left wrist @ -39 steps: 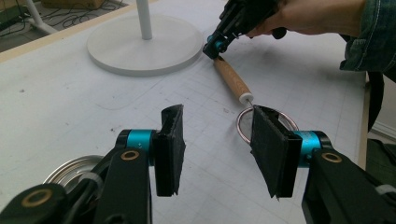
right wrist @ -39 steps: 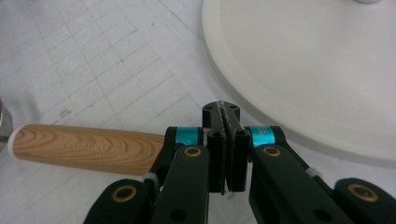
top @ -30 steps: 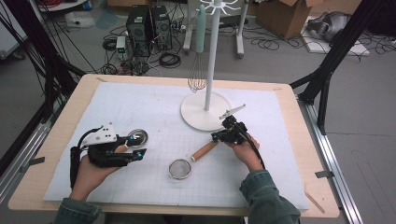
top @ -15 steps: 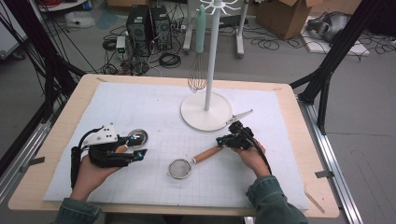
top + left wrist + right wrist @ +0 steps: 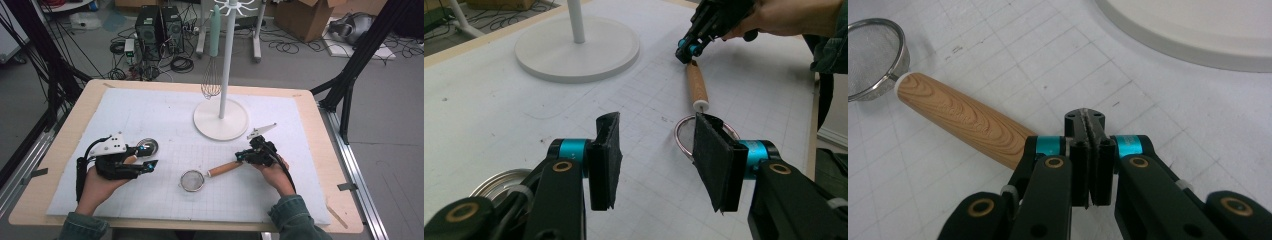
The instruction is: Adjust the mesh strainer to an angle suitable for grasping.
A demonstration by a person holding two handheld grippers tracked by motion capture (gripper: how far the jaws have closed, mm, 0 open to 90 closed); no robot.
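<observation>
A small mesh strainer (image 5: 191, 180) with a wooden handle (image 5: 225, 168) lies on the white mat (image 5: 150, 115). My right gripper (image 5: 241, 157) sits at the handle's far end, low over the mat. In the right gripper view my right gripper (image 5: 1088, 117) is shut, pads pressed flat together, and the handle (image 5: 958, 120) runs off beside its left jaw toward the strainer (image 5: 870, 55). My left gripper (image 5: 150, 157) rests at the left of the mat. In its own view the left gripper (image 5: 656, 145) is open with nothing between the pads, and the strainer (image 5: 684, 132) lies beyond them.
A white stand's round base (image 5: 220, 120) is at the mat's far middle, with a wire whisk (image 5: 210, 84) hanging from its pole. A round metal lid (image 5: 146, 146) lies right beside my left gripper. The table's wooden edge (image 5: 320, 150) borders the mat.
My right gripper has slid away from the stand base toward the person. The handle's end has swung the same way; the mesh bowl has stayed put. The left hand has not moved.
</observation>
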